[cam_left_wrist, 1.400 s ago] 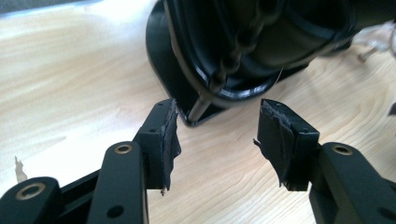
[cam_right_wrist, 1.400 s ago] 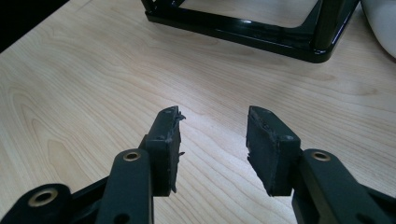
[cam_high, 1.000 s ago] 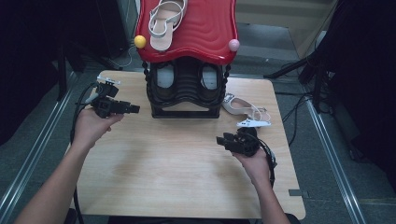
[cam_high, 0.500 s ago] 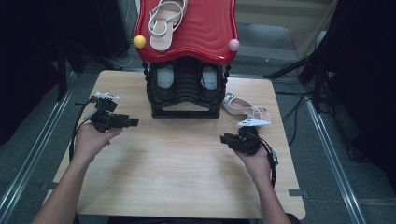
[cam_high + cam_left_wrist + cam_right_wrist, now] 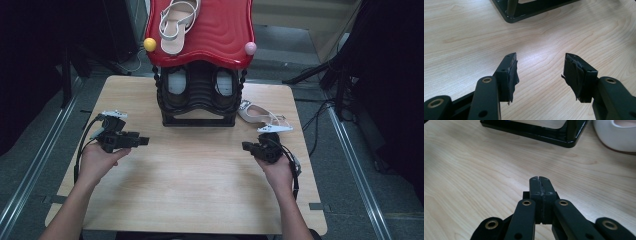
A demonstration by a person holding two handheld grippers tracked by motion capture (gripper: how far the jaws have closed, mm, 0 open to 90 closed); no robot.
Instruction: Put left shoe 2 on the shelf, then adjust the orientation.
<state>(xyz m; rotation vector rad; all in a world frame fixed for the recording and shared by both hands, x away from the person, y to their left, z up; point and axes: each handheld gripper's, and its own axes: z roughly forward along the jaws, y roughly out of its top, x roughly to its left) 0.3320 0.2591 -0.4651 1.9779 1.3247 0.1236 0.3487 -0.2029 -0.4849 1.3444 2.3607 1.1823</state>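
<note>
A black shoe rack (image 5: 199, 119) with a red wavy top (image 5: 220, 35) stands at the back middle of the wooden table (image 5: 190, 190). One white sandal (image 5: 176, 22) lies on the red top. A second white sandal (image 5: 262, 116) lies on the table right of the rack. My left gripper (image 5: 143, 141) hovers left of the rack's front, pointing right; its jaws (image 5: 540, 72) are open with nothing between them. My right gripper (image 5: 246, 146) sits just in front of the second sandal. Its jaws (image 5: 539, 185) have just been closing and are shut on nothing.
Two shoes (image 5: 176, 82) sit on the rack's lower shelf. A yellow ball (image 5: 149, 44) and a pink ball (image 5: 250, 48) cap the red top's front corners. The rack's base (image 5: 544, 136) and the sandal (image 5: 616, 137) lie ahead of my right gripper.
My left hand has come down and toward the table's near side. The right hand has stayed where it was.
</note>
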